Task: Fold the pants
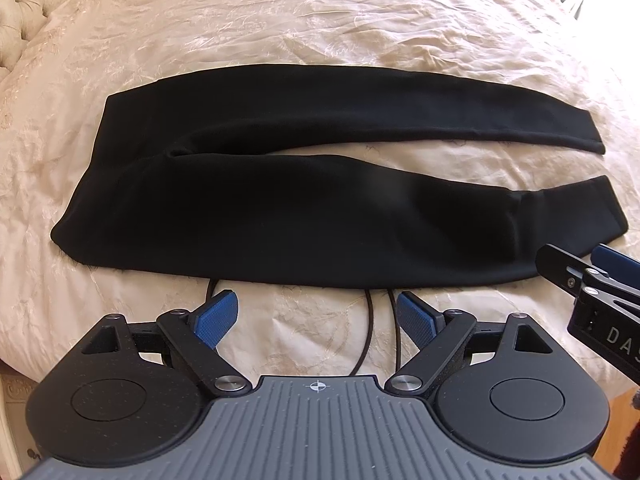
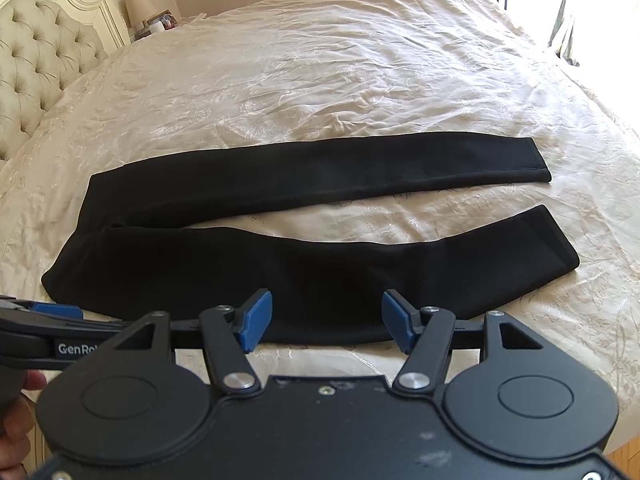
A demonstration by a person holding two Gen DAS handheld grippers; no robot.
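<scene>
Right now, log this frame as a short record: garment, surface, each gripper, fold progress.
garment: black pants spread flat, legs apart, waist toward the headboard
surface: cream bedspread
left gripper: open, holding nothing, short of the near pants edge
right gripper: open, holding nothing, over the near leg
cables: on the bedspread, running under the near pants edge
fold progress: not yet begun

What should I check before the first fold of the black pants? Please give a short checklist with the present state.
1. Pants lie flat on the bed cover: ok.
2. Legs spread apart, not stacked: ok.
3. Left gripper jaws open, empty: ok.
4. Right gripper jaws open, empty: ok.
5. Black cables run under the near pants edge: not ok, may snag.
6. Which side of the pants faces up: cannot tell.
</scene>
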